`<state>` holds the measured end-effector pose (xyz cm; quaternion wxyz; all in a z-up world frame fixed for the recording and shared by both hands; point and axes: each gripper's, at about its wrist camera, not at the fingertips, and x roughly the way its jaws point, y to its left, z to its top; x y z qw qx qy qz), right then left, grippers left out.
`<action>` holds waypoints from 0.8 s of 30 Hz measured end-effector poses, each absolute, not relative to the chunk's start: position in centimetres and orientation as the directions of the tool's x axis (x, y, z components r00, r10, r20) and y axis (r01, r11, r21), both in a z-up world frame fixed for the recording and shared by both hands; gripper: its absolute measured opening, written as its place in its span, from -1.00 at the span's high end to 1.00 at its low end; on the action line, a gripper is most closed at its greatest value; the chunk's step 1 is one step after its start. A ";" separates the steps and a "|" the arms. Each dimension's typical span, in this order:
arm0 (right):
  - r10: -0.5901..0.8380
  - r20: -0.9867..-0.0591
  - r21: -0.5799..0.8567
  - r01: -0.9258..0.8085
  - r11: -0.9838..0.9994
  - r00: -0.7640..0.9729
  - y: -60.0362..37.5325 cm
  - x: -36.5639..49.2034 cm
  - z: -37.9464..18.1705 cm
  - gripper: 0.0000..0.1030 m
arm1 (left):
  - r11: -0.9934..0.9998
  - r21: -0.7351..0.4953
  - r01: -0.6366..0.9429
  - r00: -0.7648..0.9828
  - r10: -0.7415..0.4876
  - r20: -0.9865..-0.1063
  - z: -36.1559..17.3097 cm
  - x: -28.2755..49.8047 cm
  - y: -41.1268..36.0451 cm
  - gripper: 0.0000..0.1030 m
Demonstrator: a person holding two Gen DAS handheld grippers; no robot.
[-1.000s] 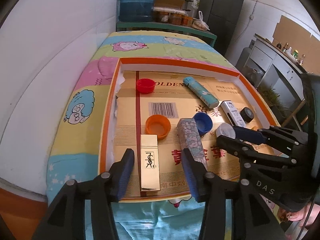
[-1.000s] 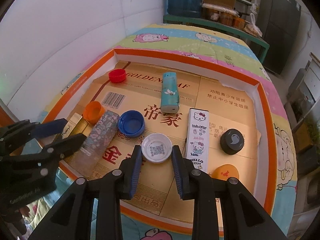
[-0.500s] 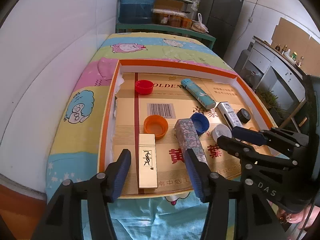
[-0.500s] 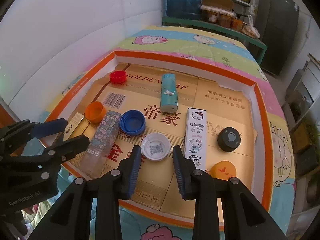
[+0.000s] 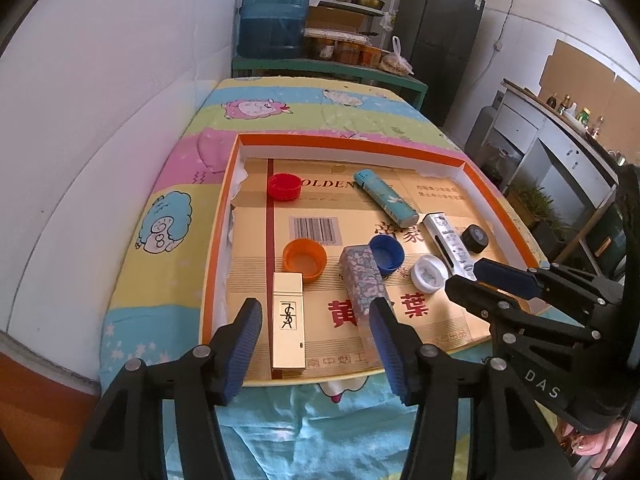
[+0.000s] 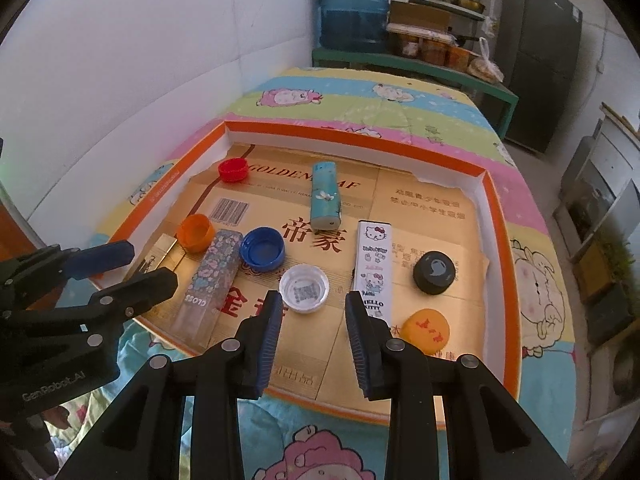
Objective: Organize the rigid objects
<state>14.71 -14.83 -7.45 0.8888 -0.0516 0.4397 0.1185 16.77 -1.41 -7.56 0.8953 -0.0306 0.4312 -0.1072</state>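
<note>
An orange-rimmed tray (image 5: 216, 216) (image 6: 496, 216) lined with gold cardboard holds small rigid items. A gold box (image 5: 287, 318), a floral box (image 5: 362, 278) (image 6: 210, 272), a teal tube (image 5: 386, 198) (image 6: 326, 196) and a Hello Kitty box (image 6: 374, 266) (image 5: 448, 238) lie flat. Red (image 5: 284, 187), orange (image 5: 304, 258), blue (image 6: 262, 249), white (image 6: 304, 288) and black (image 6: 435, 272) caps lie among them. My left gripper (image 5: 316, 344) is open above the tray's near edge, over the gold box. My right gripper (image 6: 314, 328) is open and empty, just short of the white cap.
An orange-yellow lid (image 6: 426, 330) lies at the tray's near right corner. The tray sits on a cartoon-print cloth (image 5: 168, 216) beside a white wall. A blue water jug (image 5: 276, 16), shelves and a dark fridge (image 5: 444, 40) stand at the far end.
Both grippers have drawn back toward the tray's near edge and risen. The white cap, earlier between the right fingers, now lies ahead of them. No object has moved.
</note>
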 end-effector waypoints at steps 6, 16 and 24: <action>0.149 -0.780 0.021 -0.213 0.977 0.608 -15.7 13.6 -6.7 0.35 | 0.974 -0.150 0.167 0.617 -0.222 -0.755 -6.9 16.1 -1.5 -0.08; 0.133 -0.771 0.043 -0.158 0.987 0.623 -16.6 11.8 -6.2 0.35 | 0.975 -0.152 0.164 0.640 -0.222 -0.735 -5.8 14.6 -1.8 -0.08; 0.114 -0.757 0.043 -0.126 0.991 0.643 -17.0 10.0 -5.2 0.35 | 0.976 -0.155 0.155 0.650 -0.219 -0.728 -5.1 13.3 -1.8 -0.08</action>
